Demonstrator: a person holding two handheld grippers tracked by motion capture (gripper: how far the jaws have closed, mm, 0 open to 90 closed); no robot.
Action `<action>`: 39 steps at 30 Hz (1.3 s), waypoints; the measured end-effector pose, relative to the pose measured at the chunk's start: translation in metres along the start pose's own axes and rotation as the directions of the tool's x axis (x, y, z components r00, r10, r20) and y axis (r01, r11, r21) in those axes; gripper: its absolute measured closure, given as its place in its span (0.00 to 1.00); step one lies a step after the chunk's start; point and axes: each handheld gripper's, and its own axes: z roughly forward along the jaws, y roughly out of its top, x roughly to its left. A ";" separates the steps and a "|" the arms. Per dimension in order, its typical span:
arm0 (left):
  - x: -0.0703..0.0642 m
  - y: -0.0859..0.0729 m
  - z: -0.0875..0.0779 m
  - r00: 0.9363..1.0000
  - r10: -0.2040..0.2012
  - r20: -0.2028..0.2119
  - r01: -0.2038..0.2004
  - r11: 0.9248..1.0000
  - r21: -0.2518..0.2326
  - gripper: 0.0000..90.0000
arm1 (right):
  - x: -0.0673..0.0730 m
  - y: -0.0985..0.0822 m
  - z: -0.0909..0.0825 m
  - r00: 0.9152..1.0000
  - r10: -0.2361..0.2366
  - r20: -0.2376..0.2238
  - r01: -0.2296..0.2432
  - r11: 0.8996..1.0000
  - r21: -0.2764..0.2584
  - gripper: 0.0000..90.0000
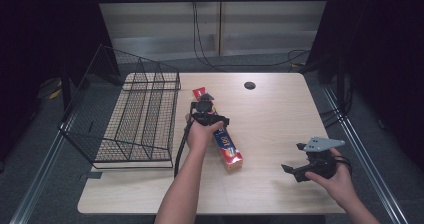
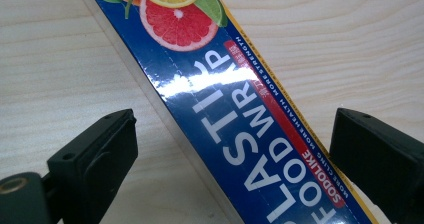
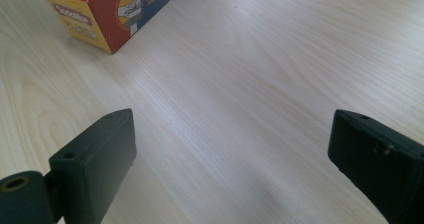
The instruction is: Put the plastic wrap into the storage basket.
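Wire basket [image 1: 135, 116]: one, at 9 o'clock on the table [image 1: 280, 119], nothing in it.
Plastic wrap box [image 1: 222, 139]: one, lying flat at the centre, not lifted.
Your left gripper [image 1: 204, 105]: above the box, jaws wide on both sides of it, no grip yet.
Your right gripper [image 1: 295, 171]: at 4 o'clock, jaws apart, holding nothing.
Progress: I judge early; grasping is left.

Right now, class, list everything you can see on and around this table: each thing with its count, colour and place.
Long cardboard plastic-wrap box: one, blue with red ends, table centre, lying flat.
Black wire-mesh basket: one, table's left part, overhanging the edge.
Round cable hole: one, black, table's far side.
Light wooden table: one.
Cables: black, floor behind table.
Left gripper: black, open, over the box.
Right gripper: black, open, near right corner.
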 end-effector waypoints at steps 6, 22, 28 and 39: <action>-0.002 0.000 0.005 1.000 0.000 -0.006 0.000 1.000 0.019 0.06 | 0.000 0.000 0.000 1.000 0.001 -0.002 -0.001 1.000 -0.002 0.06; -0.003 -0.001 0.001 1.000 -0.024 0.008 0.024 0.998 0.057 0.21 | -0.001 0.000 -0.002 1.000 0.011 0.000 -0.011 1.000 -0.007 0.06; 0.003 -0.002 -0.009 1.000 0.030 -0.010 -0.029 0.995 0.092 0.27 | -0.002 0.000 -0.002 1.000 0.016 0.008 -0.016 1.000 -0.010 0.06; 0.004 0.001 -0.008 1.000 0.006 -0.021 -0.003 0.993 0.121 0.28 | -0.002 0.000 -0.001 1.000 0.012 0.009 -0.012 1.000 -0.008 0.06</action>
